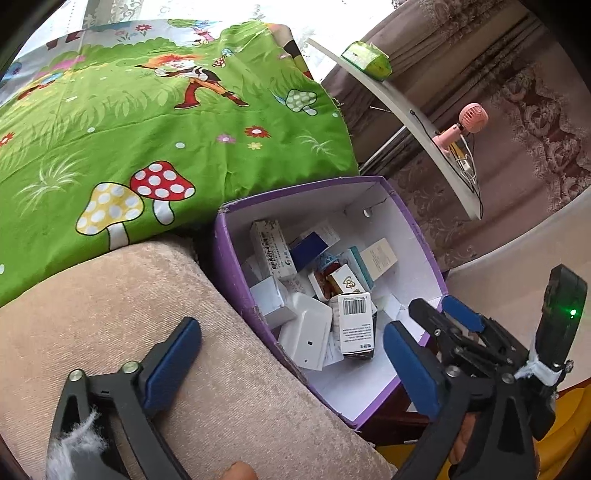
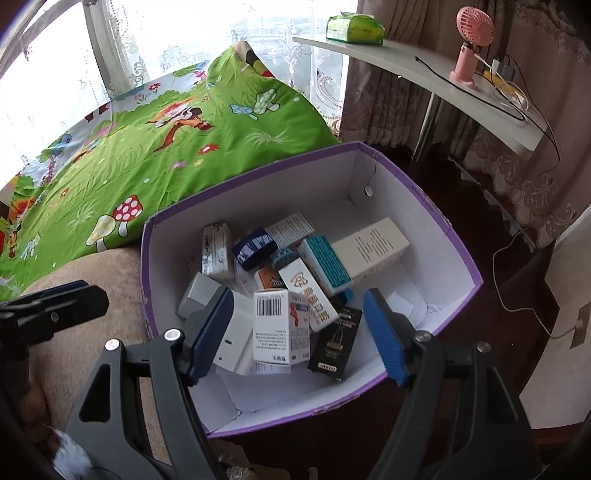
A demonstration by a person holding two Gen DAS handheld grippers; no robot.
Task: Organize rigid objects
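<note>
My left gripper [image 1: 291, 365] wide open, empty, over beige cushion [image 1: 110, 314]. My right gripper [image 2: 297, 332] wide open, empty, above purple box [image 2: 147, 266]. Small cartons [image 2: 273, 325] heaped inside box, box beside cushion. Behind: green cartoon sheet [image 2: 155, 147]. Farther right: white shelf [image 2: 424, 70], pink fan [image 2: 471, 40], green tissue pack [image 2: 354, 27], curtains [image 2: 388, 96], bright window.

Storage box [image 2: 458, 258]: purple outside, white inside. Bedsheet [image 1: 110, 122]: green, mushroom and cartoon print. Fan [image 2: 472, 37]: pink. Desk [image 2: 406, 59]: white. Cushion [image 1: 110, 295]: beige
</note>
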